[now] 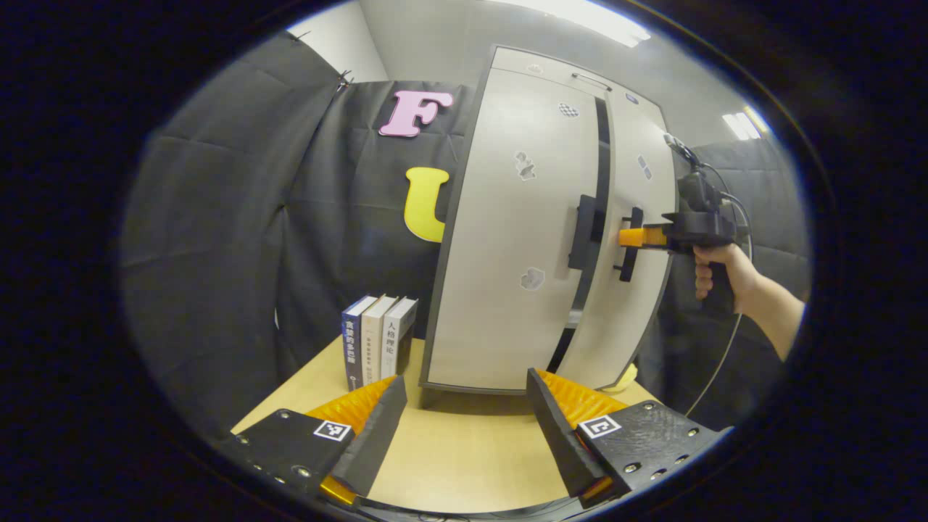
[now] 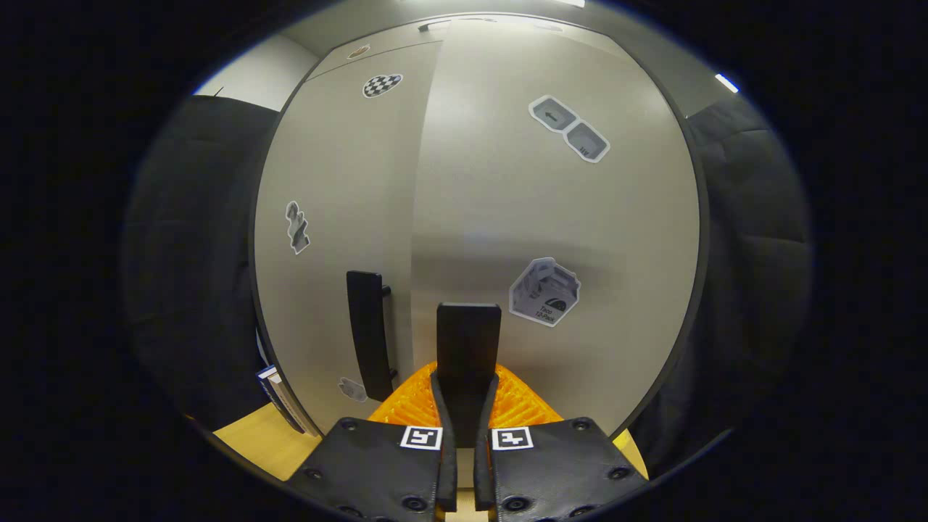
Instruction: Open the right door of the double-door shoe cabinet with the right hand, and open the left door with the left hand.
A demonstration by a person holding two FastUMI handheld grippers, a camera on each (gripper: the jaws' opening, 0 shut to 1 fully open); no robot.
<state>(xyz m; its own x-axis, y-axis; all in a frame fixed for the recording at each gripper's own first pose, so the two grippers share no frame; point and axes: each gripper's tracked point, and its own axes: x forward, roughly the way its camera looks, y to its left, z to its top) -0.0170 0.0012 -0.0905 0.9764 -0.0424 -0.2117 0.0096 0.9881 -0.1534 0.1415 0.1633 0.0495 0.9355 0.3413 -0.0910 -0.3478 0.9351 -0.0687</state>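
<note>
Cabinet: the double-door shoe cabinet (image 1: 522, 239) stands upright on the wooden table (image 1: 464, 449), just right of three books (image 1: 378, 339). Both doors face me.
Right door: the right door (image 2: 551, 239) already stands slightly proud of the left one, with a dark gap between them in the left gripper view. I judge it just cracked, not swung.
Right gripper: my right gripper (image 2: 464, 395) has its jaws pressed together on the right door handle (image 2: 468, 341); both fingers sit against the bar. In the left gripper view I see it side-on at the handle, with the hand (image 1: 718, 272) behind it.
Left gripper: my left gripper (image 1: 464, 413) hangs low over the table, jaws wide apart, nothing between them, well short of the cabinet.
Left door: the left door (image 1: 518, 239) looks shut; its left door handle (image 1: 583, 232) is untouched.
Step in hand: pull the right door out on its hinge.
How to do it well: keep the clamp firm and follow an arc about the outer edge, not a straight tug, so the bar does not slip out and the cabinet does not slide on the table.
Hard to make out: the hinges and the cabinet's inside are hidden. The lower end of the right handle is covered by my own fingers. I cannot tell how deep the bar sits in the jaws.
</note>
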